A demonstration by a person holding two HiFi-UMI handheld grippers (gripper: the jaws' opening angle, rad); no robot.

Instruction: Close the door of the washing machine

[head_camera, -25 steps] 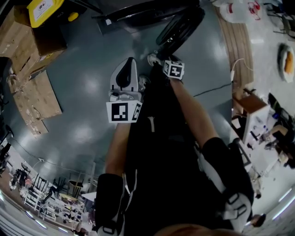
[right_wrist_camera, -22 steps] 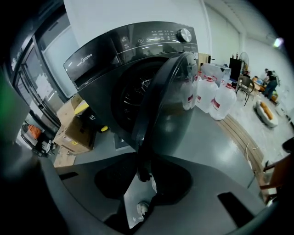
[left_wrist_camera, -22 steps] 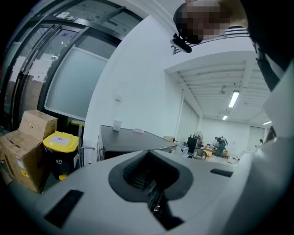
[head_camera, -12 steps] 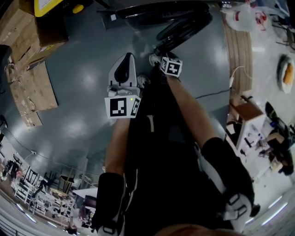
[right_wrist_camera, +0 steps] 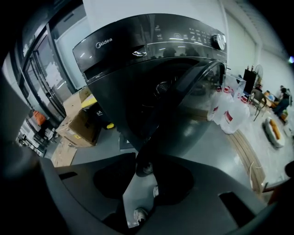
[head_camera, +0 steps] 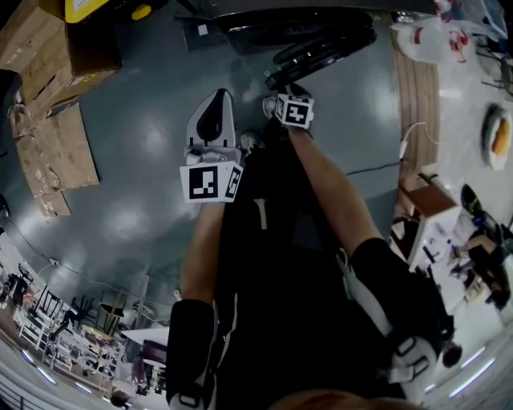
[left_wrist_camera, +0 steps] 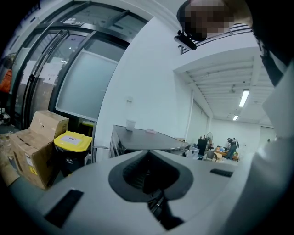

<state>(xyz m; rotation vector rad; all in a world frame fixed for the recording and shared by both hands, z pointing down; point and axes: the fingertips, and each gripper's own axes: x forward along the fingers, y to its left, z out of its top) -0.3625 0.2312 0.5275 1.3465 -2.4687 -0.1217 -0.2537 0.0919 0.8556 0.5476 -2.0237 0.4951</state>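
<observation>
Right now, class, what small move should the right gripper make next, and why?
Probably push the door toward the washing machine: it stands ajar, and the right gripper, jaws just opening apart, has the door's edge at their gap, ungripped.

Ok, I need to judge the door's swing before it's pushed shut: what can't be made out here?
Washing machine, head view: mostly cut off by the top edge.
Door, its latch and hinge, right gripper view: lost in dark, glossy reflections.
Control panel, its print, right gripper view: too small to read.
</observation>
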